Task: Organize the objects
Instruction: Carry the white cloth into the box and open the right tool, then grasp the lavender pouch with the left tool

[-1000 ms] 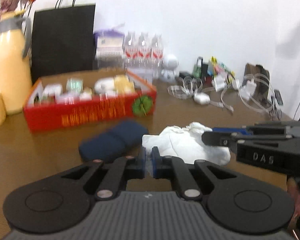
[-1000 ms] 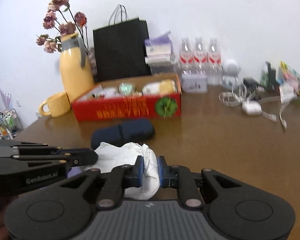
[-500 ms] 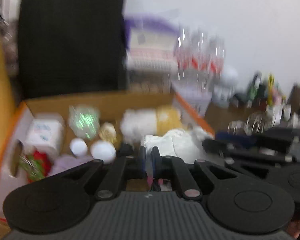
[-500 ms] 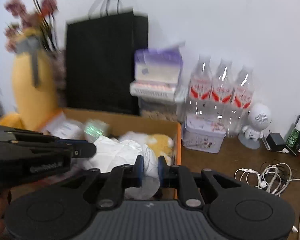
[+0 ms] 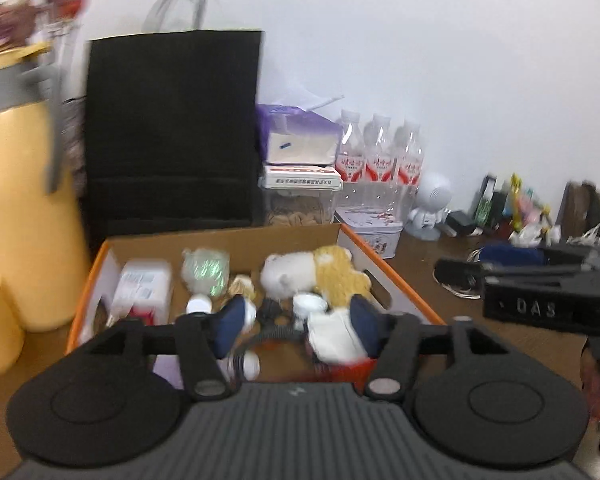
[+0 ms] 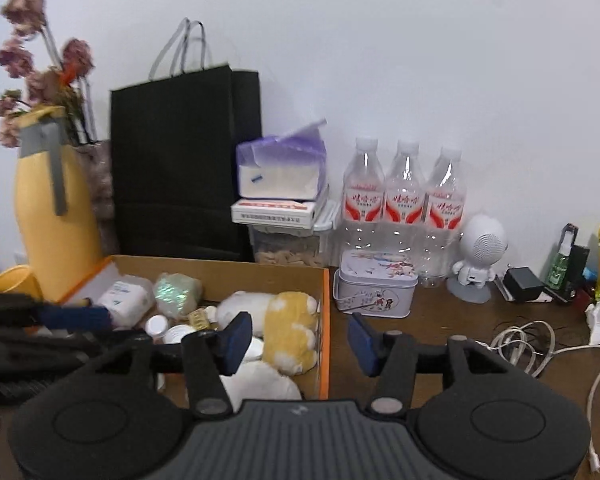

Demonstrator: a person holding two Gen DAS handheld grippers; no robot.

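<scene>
Brown wooden desk (image 6: 452,332) runs out to a white wall, crowded along its back edge. Nearest me, my left gripper (image 5: 296,326) hangs over the orange-sided cardboard box (image 5: 400,292), its blue-padded fingers (image 5: 230,322) opening; the crumpled white cloth (image 5: 332,338) lies low in the box between them, close against the right pad, though blur keeps me from saying whether it touches. My right gripper (image 6: 300,342) is also opening, fingers apart with nothing between them, straddling the box's right wall. From that view the cloth (image 6: 260,384) lies in the box's near corner, just beside a white and yellow plush toy (image 6: 276,320). Farther in sit a white wrapped packet (image 6: 124,302), a shiny green pouch (image 6: 176,288) and small white jars. Behind the box stand a tall yellow jug (image 6: 56,216), a black paper bag (image 6: 184,160) and three clear water bottles (image 6: 404,200).

I judge this the release step: the cloth is delivered into the box. The next move calls for lifting both grippers straight clear without snagging fabric, then finding whatever loose item remains on the desk.
</scene>
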